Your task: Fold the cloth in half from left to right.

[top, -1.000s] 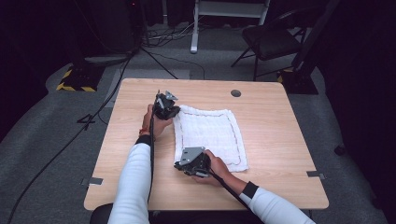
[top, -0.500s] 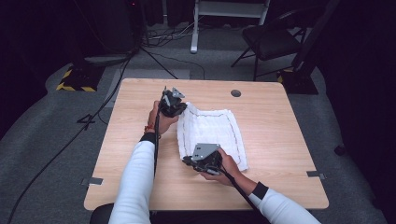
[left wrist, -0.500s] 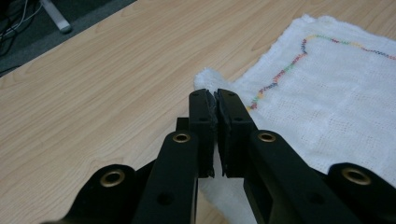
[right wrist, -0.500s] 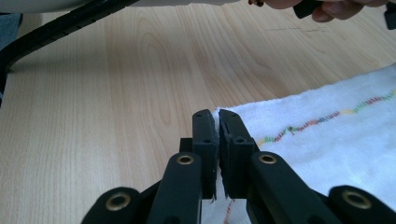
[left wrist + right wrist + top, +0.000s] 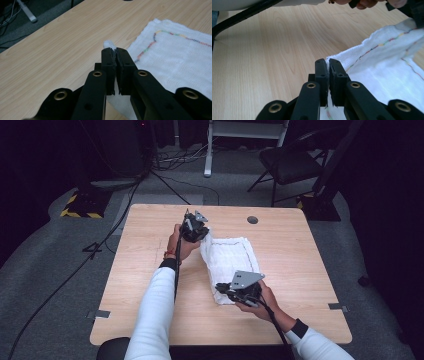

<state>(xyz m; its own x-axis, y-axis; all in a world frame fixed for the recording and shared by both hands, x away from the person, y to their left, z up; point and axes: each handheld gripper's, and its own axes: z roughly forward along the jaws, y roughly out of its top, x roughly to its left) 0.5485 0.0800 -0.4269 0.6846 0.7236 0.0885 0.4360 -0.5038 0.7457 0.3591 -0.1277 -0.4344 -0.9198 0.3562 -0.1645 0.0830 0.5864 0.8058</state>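
A white cloth (image 5: pixel 231 257) with a coloured stitched line lies on the wooden table (image 5: pixel 145 265), its left side lifted and partly folded over. My left gripper (image 5: pixel 201 236) is shut on the cloth's far left corner; in the left gripper view a white tuft pokes out between the closed jaws of that gripper (image 5: pixel 114 51), with the cloth (image 5: pixel 175 57) spread to its right. My right gripper (image 5: pixel 223 291) is shut on the near left corner. The right gripper view has that gripper (image 5: pixel 326 62) pinching the cloth's (image 5: pixel 387 70) edge above the table.
A round cable hole (image 5: pixel 252 220) sits near the table's far edge. Behind the table stand a dark chair (image 5: pixel 290 165), a white stand (image 5: pixel 207 150) and floor cables. A yellow-black striped base (image 5: pixel 79 206) lies at the far left.
Both grippers have moved right and slightly up, carrying the cloth's left edge with them. The cloth on the table looks narrower now.
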